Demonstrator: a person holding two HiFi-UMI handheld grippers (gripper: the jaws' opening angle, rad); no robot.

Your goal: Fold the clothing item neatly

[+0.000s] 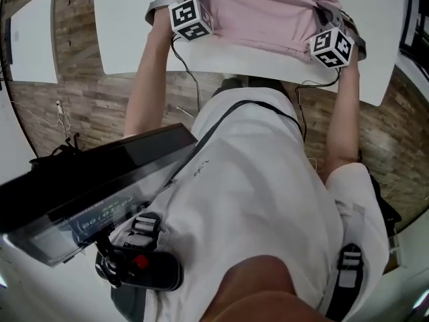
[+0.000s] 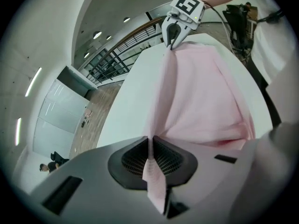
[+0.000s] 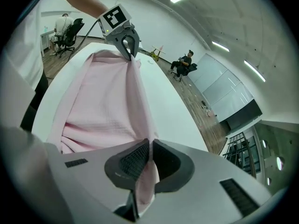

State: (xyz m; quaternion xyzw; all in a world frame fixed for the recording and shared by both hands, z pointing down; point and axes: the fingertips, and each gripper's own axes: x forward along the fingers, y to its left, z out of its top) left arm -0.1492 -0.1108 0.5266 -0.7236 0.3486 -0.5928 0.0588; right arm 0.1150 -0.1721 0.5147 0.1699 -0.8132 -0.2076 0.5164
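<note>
Pink garment (image 1: 261, 15): thin, soft cloth with a fine crinkled weave. It lies bunched in loose folds on the desk (image 1: 134, 32). One edge is drawn into a taut, straight ridge between the two grippers. We cannot tell what kind of garment it is; possibly a top.

Left gripper (image 2: 150, 143): jaws clenched on a pinched corner of the cloth, dark ribbed pads either side, a small flat tab poking out behind them.

Right gripper (image 3: 150, 146): jaws likewise clamped on the opposite corner, a fold of cloth trailing through.

The desk is smooth and white with rounded corners. Below it is a wood-plank floor (image 1: 80, 92). We note bare forearms and a white shirt (image 1: 255, 180) crossed by a dark strap.
</note>
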